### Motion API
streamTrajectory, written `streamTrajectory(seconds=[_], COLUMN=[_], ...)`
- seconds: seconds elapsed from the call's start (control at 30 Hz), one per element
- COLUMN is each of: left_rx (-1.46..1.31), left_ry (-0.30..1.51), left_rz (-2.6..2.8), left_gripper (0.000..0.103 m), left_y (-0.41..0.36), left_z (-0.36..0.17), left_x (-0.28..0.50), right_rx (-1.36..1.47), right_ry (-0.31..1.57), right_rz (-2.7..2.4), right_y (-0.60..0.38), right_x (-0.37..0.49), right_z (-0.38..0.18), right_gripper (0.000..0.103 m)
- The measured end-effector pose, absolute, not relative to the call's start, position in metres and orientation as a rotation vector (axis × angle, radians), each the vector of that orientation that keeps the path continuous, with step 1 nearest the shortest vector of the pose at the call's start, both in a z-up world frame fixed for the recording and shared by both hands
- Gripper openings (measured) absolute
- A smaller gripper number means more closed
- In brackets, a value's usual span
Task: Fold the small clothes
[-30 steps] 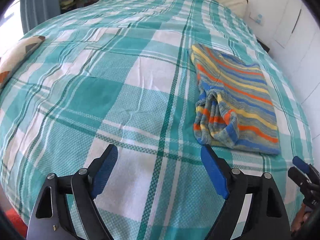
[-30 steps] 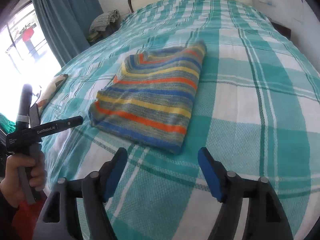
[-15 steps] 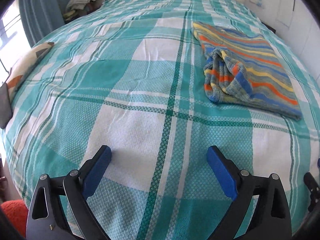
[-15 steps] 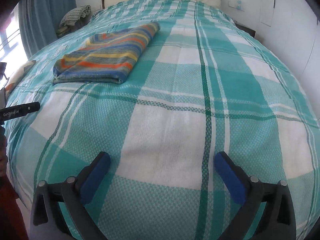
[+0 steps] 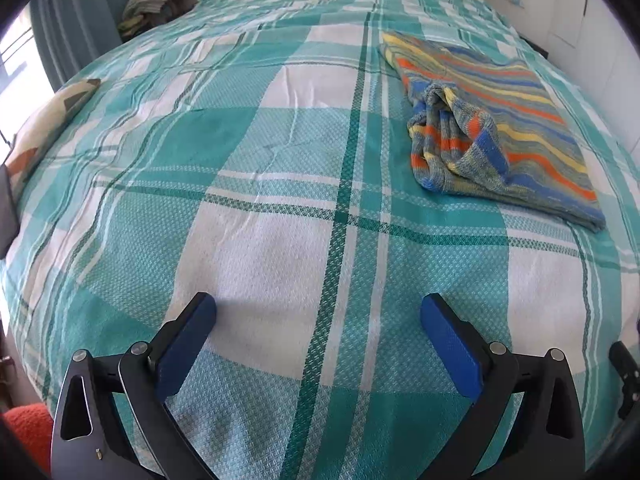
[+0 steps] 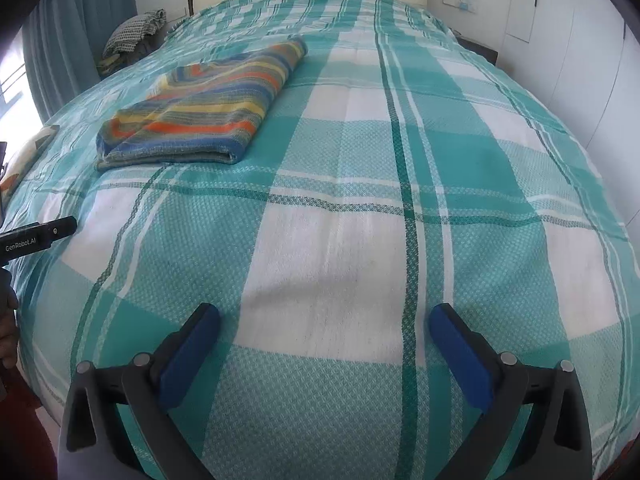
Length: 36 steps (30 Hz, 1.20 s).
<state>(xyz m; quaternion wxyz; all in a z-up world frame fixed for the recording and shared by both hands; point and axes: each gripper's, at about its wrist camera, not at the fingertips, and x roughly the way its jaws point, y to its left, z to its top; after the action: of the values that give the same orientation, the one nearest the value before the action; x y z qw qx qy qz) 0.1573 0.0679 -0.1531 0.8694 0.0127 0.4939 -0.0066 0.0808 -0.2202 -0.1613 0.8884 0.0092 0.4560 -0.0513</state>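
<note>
**Desk:** Where do your grippers stand over the bed?

**Caption writer:** Your left gripper (image 5: 318, 322) and right gripper (image 6: 324, 330) each hang over bare bedspread (image 5: 280, 256), angled down. The jaws of both have just been opening and now gape wide, with nothing between the blue pads (image 5: 182, 350) of either.

**Desk:** And the garment?

**Caption writer:** The striped knit sweater (image 5: 500, 120) lies folded, well beyond your left fingertips and off to their right. From your right gripper it (image 6: 200, 108) sits well ahead and to the left of the fingers. No pad touches it.

**Desk:** Why set there?

**Caption writer:** Judging by the flat, squared shape, the fold looks finished, and you have parked it clear of the near edge, probably to leave working room in front of the fingers.

**Desk:** Do the two views disagree?

**Caption writer:** They complement each other. Your left view shows a bunched, twisted lump of knit on the near corner, so the fold is not wholly tidy. Your right view hides that and shows a clean doubled edge instead. It also catches the tip of your left tool at the far left. The left view alone shows a patterned cushion (image 5: 44, 128) far left of the fingers.
</note>
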Motion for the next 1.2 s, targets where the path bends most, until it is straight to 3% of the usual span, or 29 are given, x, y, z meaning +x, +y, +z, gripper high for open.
streamTrajectory(seconds=[0.2, 0.43, 0.57, 0.63, 0.67, 0.7, 0.73, 0.77, 0.83, 0.93, 1.2], left_rx=[-0.203, -0.066, -0.089, -0.110, -0.091, -0.060, -0.016, 0.021, 0.038, -0.007, -0.074], left_ry=[0.967, 1.071, 1.081, 1.107, 1.119, 1.125, 1.123, 1.110, 1.085, 1.017, 0.846], left_rz=[-0.194, -0.226, -0.262, -0.292, -0.314, -0.348, -0.339, -0.318, -0.311, -0.339, -0.389], left_gripper=[0.102, 0.101, 0.100, 0.081, 0.056, 0.023, 0.021, 0.018, 0.016, 0.015, 0.015], left_y=[0.063, 0.027, 0.024, 0.018, 0.011, 0.000, -0.009, -0.016, -0.018, -0.006, 0.020], left_z=[-0.113, -0.137, -0.143, -0.149, -0.151, -0.151, -0.148, -0.144, -0.132, -0.101, -0.004], left_x=[0.186, 0.305, 0.333, 0.337, 0.337, 0.336, 0.334, 0.332, 0.326, 0.313, 0.283], right_rx=[0.000, 0.327, 0.490, 0.559, 0.603, 0.603, 0.550, 0.467, 0.276, 0.144, 0.171], right_ry=[0.944, 0.871, 0.964, 1.013, 1.050, 1.052, 1.041, 1.047, 1.022, 0.933, 0.743], right_rz=[-0.069, 0.148, 0.263, 0.304, 0.331, 0.322, 0.302, 0.277, 0.205, 0.195, 0.291], right_y=[-0.223, -0.261, -0.269, -0.262, -0.255, -0.244, -0.231, -0.214, -0.185, -0.163, -0.163], right_x=[0.081, 0.193, 0.281, 0.314, 0.326, 0.334, 0.337, 0.339, 0.335, 0.318, 0.290], right_z=[-0.144, -0.095, -0.119, -0.144, -0.160, -0.169, -0.170, -0.169, -0.154, -0.120, -0.028], right_gripper=[0.101, 0.100, 0.078, 0.075, 0.067, 0.059, 0.037, 0.029, 0.024, 0.022, 0.022])
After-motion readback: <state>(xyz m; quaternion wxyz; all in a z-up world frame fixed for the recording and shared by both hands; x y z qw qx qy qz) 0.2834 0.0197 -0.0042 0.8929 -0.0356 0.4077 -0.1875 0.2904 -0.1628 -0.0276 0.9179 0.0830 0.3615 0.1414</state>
